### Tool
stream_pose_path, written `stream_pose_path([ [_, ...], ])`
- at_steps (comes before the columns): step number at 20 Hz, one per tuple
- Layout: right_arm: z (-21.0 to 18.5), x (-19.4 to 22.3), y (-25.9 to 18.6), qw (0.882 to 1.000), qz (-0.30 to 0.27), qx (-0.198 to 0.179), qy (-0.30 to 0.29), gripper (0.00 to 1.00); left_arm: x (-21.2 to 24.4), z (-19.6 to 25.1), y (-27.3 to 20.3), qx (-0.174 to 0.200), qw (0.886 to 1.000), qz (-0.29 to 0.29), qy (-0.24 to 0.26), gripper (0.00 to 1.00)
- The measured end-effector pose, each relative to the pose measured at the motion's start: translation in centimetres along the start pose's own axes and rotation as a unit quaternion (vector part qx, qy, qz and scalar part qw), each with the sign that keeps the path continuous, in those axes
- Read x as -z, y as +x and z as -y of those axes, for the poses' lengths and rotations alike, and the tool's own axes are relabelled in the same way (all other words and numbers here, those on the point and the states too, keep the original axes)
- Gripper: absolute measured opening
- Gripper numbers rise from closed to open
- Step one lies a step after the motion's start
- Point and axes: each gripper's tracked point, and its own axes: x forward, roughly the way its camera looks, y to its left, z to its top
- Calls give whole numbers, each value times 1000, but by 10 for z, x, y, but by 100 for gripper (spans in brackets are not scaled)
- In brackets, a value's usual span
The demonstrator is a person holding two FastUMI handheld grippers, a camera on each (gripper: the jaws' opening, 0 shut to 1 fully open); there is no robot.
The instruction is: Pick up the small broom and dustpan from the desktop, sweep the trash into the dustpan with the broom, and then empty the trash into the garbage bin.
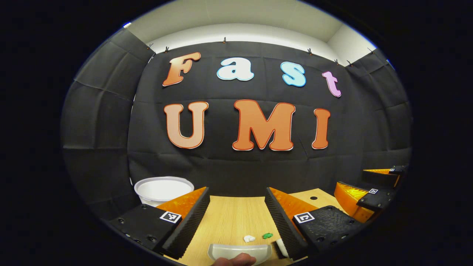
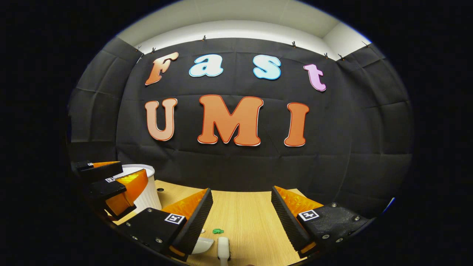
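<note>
Both my grippers are hovering wide open above the wooden desktop (image 1: 229, 221), gripping nothing. My left gripper (image 1: 236, 221) is looking down on the white dustpan (image 1: 238, 252), with a white scrap (image 1: 249, 238) and a green scrap (image 1: 268, 235) lying just beyond its rim (a hand (image 1: 234, 261) is showing at its near edge). Below my right gripper (image 2: 242, 218) the small broom (image 2: 223, 250) is lying beside the dustpan. The white garbage bin (image 1: 162, 189) is standing far left.

Right gripper (image 2: 242, 214) open over desk (image 2: 251, 221). Broom (image 2: 223, 248) upright at bottom edge, dustpan (image 2: 202, 244) just beside, green scrap (image 2: 218, 231) near. Left gripper (image 2: 111, 184) open by bin (image 2: 147, 192).
</note>
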Motion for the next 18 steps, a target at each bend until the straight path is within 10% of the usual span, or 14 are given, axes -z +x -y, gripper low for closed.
stream_pose_path([
  [11, -8, 73, 8, 993, -117, -20, 10, 96, 77, 13, 4, 12, 992, -127, 2, 95],
  [18, -25, 170, -3, 960, -276, -38, 25, 96, 181, 16, -11, 26, 948, -317, -20, 95],
])
